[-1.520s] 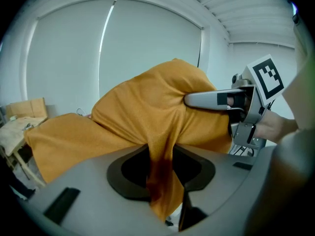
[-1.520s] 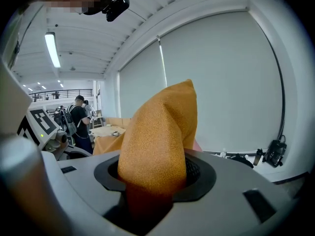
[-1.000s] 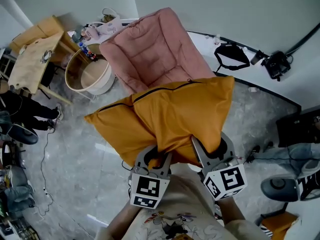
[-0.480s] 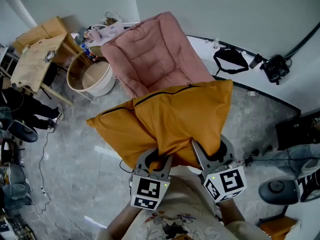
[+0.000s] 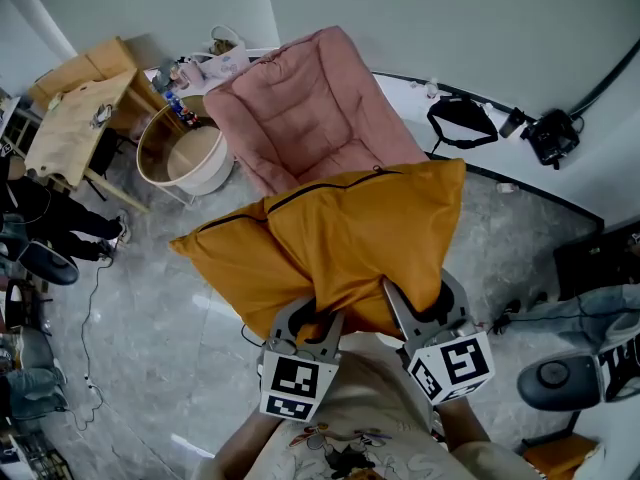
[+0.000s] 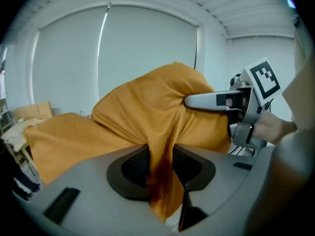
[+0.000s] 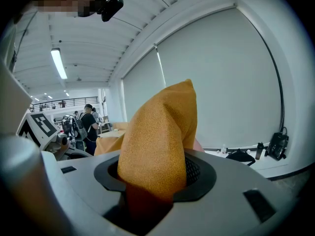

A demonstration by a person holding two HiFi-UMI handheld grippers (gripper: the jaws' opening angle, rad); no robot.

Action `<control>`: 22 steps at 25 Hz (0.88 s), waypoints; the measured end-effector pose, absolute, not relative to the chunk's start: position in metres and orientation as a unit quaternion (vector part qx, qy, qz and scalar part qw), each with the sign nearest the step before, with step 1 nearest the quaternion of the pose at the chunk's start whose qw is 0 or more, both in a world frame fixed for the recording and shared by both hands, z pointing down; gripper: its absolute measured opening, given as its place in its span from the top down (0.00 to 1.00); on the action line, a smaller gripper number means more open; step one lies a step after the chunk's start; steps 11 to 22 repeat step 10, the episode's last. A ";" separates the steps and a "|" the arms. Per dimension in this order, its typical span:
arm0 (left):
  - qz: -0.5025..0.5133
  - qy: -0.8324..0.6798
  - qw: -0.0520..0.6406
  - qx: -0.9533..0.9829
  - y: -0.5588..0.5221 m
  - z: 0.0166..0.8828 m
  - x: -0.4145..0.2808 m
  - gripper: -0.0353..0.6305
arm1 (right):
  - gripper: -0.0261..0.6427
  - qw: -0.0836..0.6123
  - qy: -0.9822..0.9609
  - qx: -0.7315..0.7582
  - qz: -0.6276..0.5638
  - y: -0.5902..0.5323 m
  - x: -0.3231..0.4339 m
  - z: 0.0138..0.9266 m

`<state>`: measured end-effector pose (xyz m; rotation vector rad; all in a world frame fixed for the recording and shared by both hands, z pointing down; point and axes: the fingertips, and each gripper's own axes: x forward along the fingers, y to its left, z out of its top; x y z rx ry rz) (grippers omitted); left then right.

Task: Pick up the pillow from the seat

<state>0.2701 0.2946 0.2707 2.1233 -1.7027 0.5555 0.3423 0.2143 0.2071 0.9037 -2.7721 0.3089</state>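
Left tool (image 5: pixel 305 318) is pinching a thin fold of the orange pillow's (image 5: pixel 330 238) near edge, and right tool (image 5: pixel 420 303) is biting a thicker bunch. The pillow is hanging in the air, with the pink seat (image 5: pixel 310 108) sitting beyond it at 12 o'clock. Open grey floor (image 5: pixel 160 338) is lying at 8 o'clock, with a round tub (image 5: pixel 185 153) at 10.

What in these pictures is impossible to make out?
Head view: the pillow covers the front of the pink chair and the tips of the left tongs and right tongs.
Left gripper view: the pillow hides the chair entirely.
Head view: clutter beside the tub is too small to identify.
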 end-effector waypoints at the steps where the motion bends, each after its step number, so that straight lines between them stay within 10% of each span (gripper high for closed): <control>1: 0.197 -0.603 0.180 0.752 0.295 0.271 0.271 0.75 | 0.61 0.103 -0.940 0.307 0.105 0.214 0.343 0.207; 22: 0.197 -0.603 0.183 0.751 0.300 0.273 0.276 0.75 | 0.61 0.104 -0.939 0.307 0.112 0.219 0.349 0.211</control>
